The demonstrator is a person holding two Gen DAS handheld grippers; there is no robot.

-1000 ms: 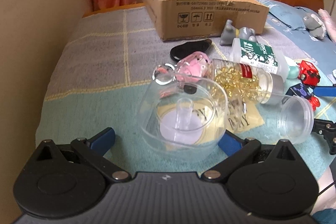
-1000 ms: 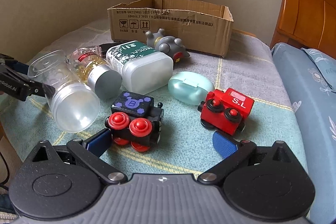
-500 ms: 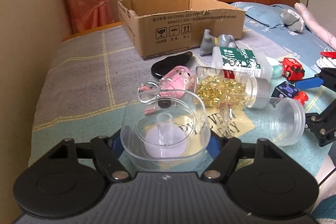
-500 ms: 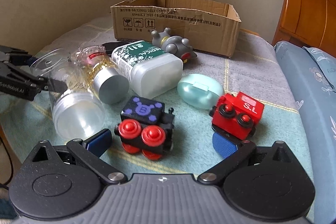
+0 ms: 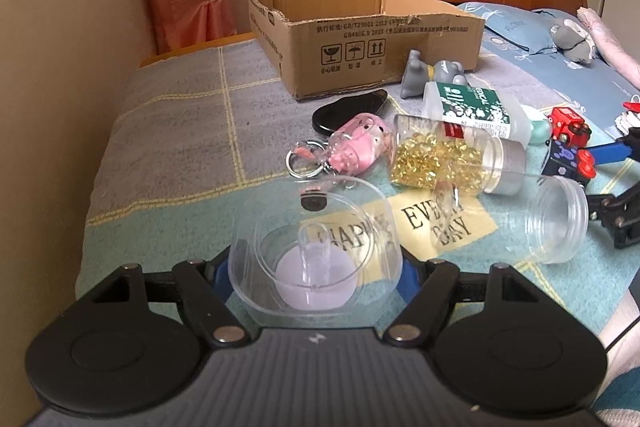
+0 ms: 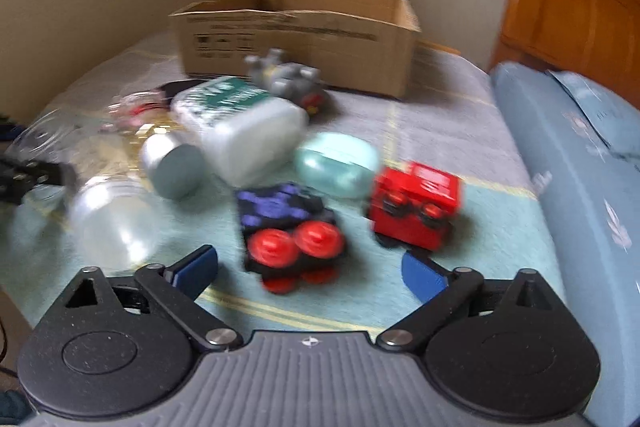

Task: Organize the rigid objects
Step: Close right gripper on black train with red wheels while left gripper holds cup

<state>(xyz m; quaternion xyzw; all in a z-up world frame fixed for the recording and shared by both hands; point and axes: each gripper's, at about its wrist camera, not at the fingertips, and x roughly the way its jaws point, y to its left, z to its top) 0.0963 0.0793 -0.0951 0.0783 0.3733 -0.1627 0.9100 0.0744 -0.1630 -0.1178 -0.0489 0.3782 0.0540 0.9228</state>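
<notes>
Clear plastic container (image 5: 316,263) sits clamped between the left gripper's (image 5: 316,277) blue pads; the right gripper (image 6: 310,269), jaws just narrowing but apart, straddles the black toy train (image 6: 290,231).

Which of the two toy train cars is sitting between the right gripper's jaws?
The black train car with the purple top and red wheels; it lies between the jaws, untouched. The red train car sits farther right, beyond the right-hand finger.
</notes>
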